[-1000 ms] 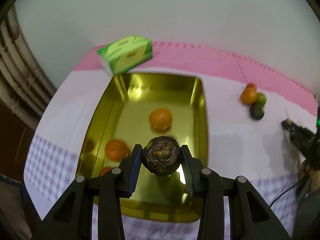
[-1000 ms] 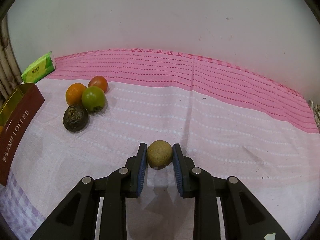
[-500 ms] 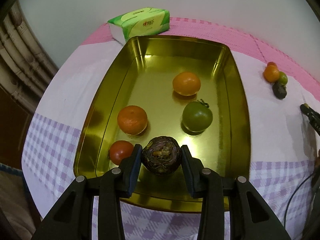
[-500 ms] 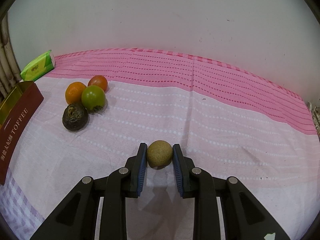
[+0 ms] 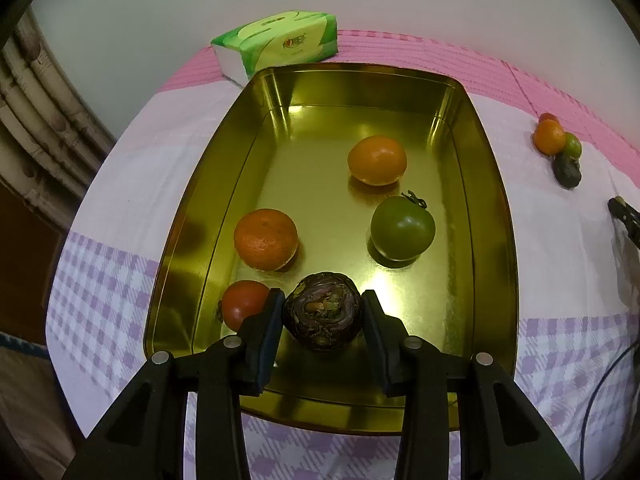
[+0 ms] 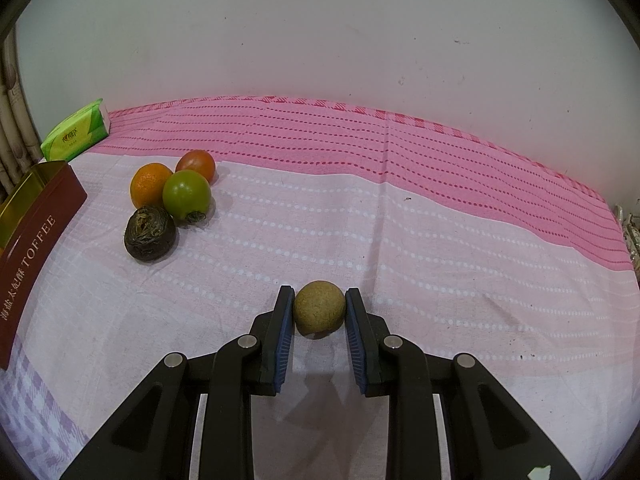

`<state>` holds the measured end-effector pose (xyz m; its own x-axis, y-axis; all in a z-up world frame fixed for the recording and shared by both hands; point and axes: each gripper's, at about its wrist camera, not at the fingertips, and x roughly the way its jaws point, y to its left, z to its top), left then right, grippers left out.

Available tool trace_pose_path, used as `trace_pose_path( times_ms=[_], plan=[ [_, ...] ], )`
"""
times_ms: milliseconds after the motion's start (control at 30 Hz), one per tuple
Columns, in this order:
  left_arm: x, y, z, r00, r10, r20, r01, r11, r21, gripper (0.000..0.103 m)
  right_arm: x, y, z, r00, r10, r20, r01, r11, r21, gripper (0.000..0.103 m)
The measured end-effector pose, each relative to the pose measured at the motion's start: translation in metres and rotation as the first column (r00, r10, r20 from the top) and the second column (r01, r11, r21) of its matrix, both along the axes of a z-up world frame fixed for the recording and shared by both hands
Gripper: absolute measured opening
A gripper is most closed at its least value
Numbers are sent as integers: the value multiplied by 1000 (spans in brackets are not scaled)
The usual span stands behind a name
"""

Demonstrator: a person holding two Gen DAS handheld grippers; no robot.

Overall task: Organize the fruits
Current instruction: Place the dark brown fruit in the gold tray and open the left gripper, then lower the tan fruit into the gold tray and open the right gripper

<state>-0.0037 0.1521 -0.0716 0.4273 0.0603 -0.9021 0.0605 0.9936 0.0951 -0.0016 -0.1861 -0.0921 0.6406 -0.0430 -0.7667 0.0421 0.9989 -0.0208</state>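
My left gripper (image 5: 323,312) is shut on a dark purple wrinkled fruit (image 5: 323,315) low over the near end of the gold tray (image 5: 496,208). In the tray lie two oranges (image 5: 265,239) (image 5: 377,159), a green tomato (image 5: 402,227) and a red tomato (image 5: 242,304). My right gripper (image 6: 319,314) is shut on a tan round fruit (image 6: 319,313) at the pink cloth. To its far left sit an orange (image 6: 149,185), a green tomato (image 6: 186,195), a red tomato (image 6: 196,164) and a dark wrinkled fruit (image 6: 150,233).
A green tissue pack (image 5: 276,42) lies behind the tray, against the white wall. The tray's dark red side (image 6: 28,256) reads TOFFEE at the left of the right wrist view. The table's front edge lies just below the tray. Cables (image 5: 600,392) hang at the right.
My left gripper has moved down and in over the tray with the purple fruit, so the tray's fruits came into view. The right gripper has barely moved.
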Motion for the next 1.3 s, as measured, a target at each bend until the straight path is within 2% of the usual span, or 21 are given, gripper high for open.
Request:
trace_pose_path(
  times_ms=[200, 333, 467, 633, 833, 967, 1100, 1300],
  plan=[
    [-1, -2, 1, 1000, -6, 2, 6, 1000, 0, 41, 0, 0, 0, 1000, 1, 1, -1, 1000, 5, 23],
    [-4, -6, 5, 999, -25, 25, 24, 1000, 20, 49, 0, -1, 0, 1000, 1, 1, -1, 1000, -4, 23],
    [-6, -7, 11, 998, -40, 47, 39, 999, 9, 51, 0, 2, 0, 1000, 0, 3, 0, 1000, -22, 23],
    [-7, -1, 22, 996, -32, 89, 32, 999, -2, 53, -4, 13, 5, 1000, -3, 3, 3, 1000, 8, 23],
    [-11, 24, 43, 987, 32, 158, -31, 999, -10, 60, -13, 61, 34, 992, 111, 52, -116, 989, 88, 23],
    [-14, 49, 49, 982, 90, 168, -89, 996, -15, 62, -20, 117, 53, 964, 249, 88, -259, 959, 118, 23],
    [-25, 74, 52, 974, 151, 168, -147, 989, -33, 62, -28, 183, 69, 908, 405, 110, -417, 899, 132, 23],
    [-39, 95, 48, 970, 193, 145, -189, 981, -37, 63, -36, 251, 66, 839, 539, 83, -545, 832, 109, 23]
  ],
)
